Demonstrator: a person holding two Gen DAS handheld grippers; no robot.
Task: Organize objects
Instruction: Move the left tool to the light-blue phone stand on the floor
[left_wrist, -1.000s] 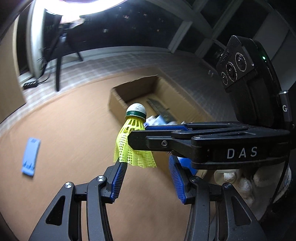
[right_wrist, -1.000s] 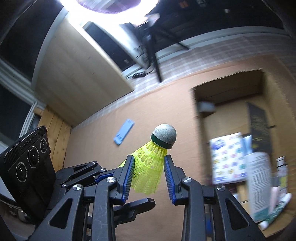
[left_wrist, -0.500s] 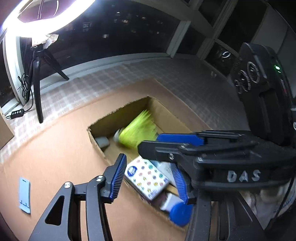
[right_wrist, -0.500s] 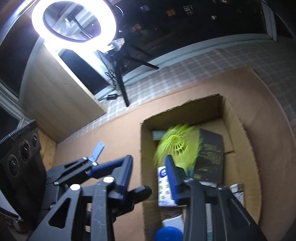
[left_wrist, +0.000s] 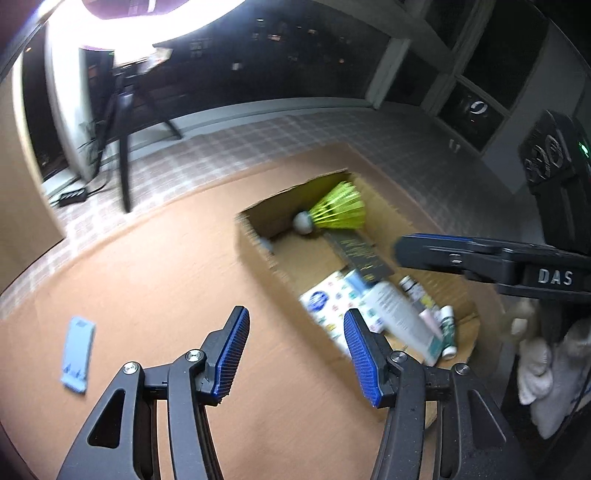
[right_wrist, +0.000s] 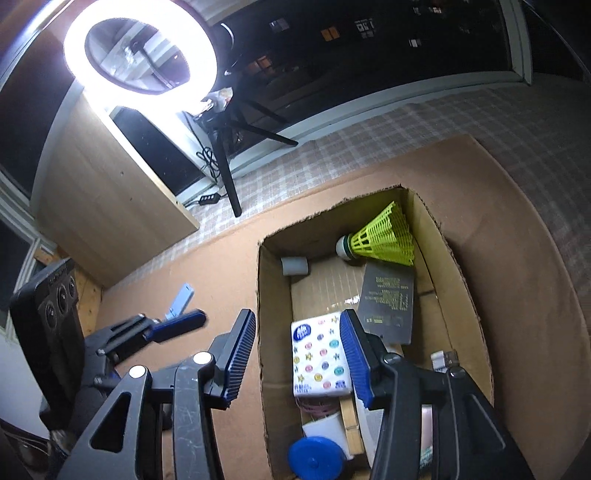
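A yellow shuttlecock (right_wrist: 384, 240) lies on its side in the far corner of an open cardboard box (right_wrist: 454, 266); it also shows in the left wrist view (left_wrist: 336, 212). My right gripper (right_wrist: 297, 356) is open and empty above the box's near left wall. My left gripper (left_wrist: 295, 354) is open and empty over the brown mat, left of the box (left_wrist: 255, 247). A flat blue piece (left_wrist: 77, 354) lies on the mat to the left; it also shows in the right wrist view (right_wrist: 180, 301).
The box holds a tissue pack (right_wrist: 319, 358), a black booklet (right_wrist: 391, 302), a small white cup (right_wrist: 294, 266), a blue lid (right_wrist: 314, 458) and several bottles (left_wrist: 402, 325). A ring light on a tripod (right_wrist: 140, 48) and a wooden cabinet (right_wrist: 107, 203) stand beyond the mat.
My right gripper opened and let go of the shuttlecock, which dropped into the box's far corner. Both grippers have pulled back from each other.
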